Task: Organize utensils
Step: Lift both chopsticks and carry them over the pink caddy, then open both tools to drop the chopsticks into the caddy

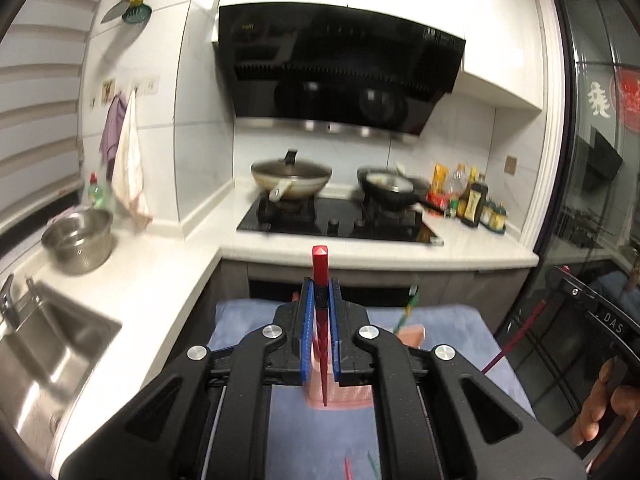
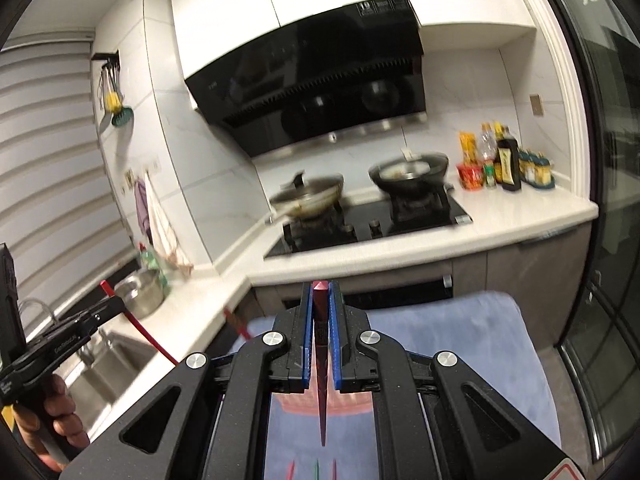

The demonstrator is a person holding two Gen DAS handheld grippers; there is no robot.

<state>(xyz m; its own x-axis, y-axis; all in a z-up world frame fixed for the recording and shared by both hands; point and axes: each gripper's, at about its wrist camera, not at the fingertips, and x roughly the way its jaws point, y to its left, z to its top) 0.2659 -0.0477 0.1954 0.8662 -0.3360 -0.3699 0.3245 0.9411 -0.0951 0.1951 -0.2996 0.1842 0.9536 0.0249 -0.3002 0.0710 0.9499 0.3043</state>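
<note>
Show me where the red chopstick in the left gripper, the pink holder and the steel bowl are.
red chopstick (image 1: 320, 264): left wrist view, upper shaft.
pink holder (image 1: 344, 398): left wrist view, front wall.
steel bowl (image 1: 80, 246): left wrist view, outer side.

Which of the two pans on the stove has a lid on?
The left pan, the lighter one with the pale handle: a lid with a black knob covers it. The dark right pan is uncovered, with food showing inside.

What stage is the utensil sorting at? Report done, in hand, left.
Done: nothing can be confirmed; the pink holder on the blue cloth is mostly hidden, though a green stick leans by it. In hand: the left claw grips one red chopstick, and the right claw grips another dark red chopstick. Left: both held pieces, plus loose sticks lying on the cloth.
</note>
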